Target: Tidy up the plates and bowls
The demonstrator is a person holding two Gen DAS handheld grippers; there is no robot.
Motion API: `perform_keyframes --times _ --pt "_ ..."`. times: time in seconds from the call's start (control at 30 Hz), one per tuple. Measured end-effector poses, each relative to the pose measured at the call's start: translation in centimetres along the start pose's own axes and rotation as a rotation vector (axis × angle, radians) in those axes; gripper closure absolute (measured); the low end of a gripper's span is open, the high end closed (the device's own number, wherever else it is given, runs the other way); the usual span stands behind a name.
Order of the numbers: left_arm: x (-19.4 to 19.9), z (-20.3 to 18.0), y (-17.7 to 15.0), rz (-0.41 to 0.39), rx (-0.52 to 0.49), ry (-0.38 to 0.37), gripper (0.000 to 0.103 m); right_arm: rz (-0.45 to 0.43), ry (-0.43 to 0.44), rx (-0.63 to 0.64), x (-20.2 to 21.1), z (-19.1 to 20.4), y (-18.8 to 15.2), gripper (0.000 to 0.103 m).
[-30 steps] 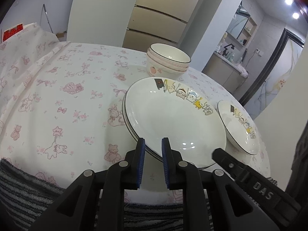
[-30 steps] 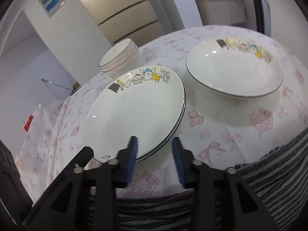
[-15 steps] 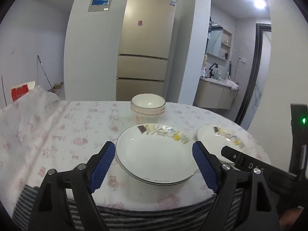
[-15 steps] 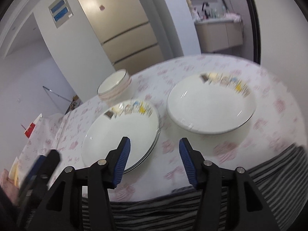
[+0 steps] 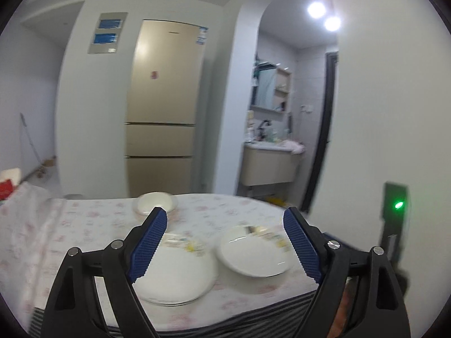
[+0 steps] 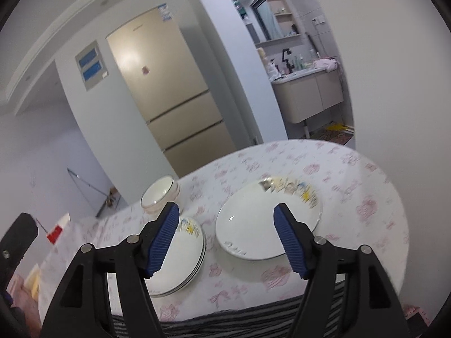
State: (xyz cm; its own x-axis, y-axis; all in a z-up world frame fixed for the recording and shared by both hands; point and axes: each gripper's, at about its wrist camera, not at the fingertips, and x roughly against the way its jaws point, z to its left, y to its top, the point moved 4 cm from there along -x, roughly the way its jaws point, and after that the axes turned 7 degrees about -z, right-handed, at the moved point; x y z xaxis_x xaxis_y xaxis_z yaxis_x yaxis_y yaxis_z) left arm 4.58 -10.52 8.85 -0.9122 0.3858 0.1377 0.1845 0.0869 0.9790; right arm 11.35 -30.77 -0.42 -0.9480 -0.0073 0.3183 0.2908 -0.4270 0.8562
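A tall beige refrigerator stands behind the desk's pink-printed tablecloth; a bathroom vanity sits through the archway.

Dim, even indoor light; 2 ceiling spots flare far right. Fridge door shows soft glare. Motion blur smears table; fisheye bends edges.

The left gripper is made of black plastic arms with triangular cut-outs and small silver screws at the joints. Its two fingers carry dark blue ribbed pads. The right gripper has the same black frame, silver screws and blue ribbed pads.
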Motion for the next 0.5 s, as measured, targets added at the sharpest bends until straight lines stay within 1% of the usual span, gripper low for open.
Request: perform_keyframes --times 0.1,0.23,0.27,0.33,0.37,0.4,0.47,0.5 --pt "-0.6 -1.9 0.7 -0.023 0.001 -0.006 0.016 -0.008 -0.006 -0.036 0.7 -1.8 1.0 0.033" --pt "-2.7 -3.4 0.2 0.016 0.022 -0.032 0.016 -0.038 -0.036 -0.052 1.6 -4.0 1.7 0.028" --pt "-3.3 -3.5 -0.2 0.026 0.031 -0.025 0.016 -0.041 -0.043 -0.055 1.6 -4.5 1.8 0.027" --pt "-4.9 -3.6 -1.0 0.052 0.058 -0.001 0.016 -0.045 -0.059 -0.067 1.5 -5.5 2.0 0.021" --pt "-5.7 -3.5 -1.4 0.057 0.077 0.029 0.016 -0.048 -0.068 -0.079 1.4 -6.1 2.1 0.019" --pt "-6.8 -3.6 -1.7 0.06 0.091 0.065 0.016 -0.055 -0.074 -0.093 1.4 -6.6 2.3 0.015" --pt "-8.7 -4.1 -2.4 0.069 0.076 0.091 0.016 -0.08 -0.091 -0.12 1.2 -7.7 2.9 0.008" --pt "-9.8 -4.5 -2.7 0.073 0.066 0.101 0.016 -0.101 -0.114 -0.135 1.1 -8.3 3.4 0.003"
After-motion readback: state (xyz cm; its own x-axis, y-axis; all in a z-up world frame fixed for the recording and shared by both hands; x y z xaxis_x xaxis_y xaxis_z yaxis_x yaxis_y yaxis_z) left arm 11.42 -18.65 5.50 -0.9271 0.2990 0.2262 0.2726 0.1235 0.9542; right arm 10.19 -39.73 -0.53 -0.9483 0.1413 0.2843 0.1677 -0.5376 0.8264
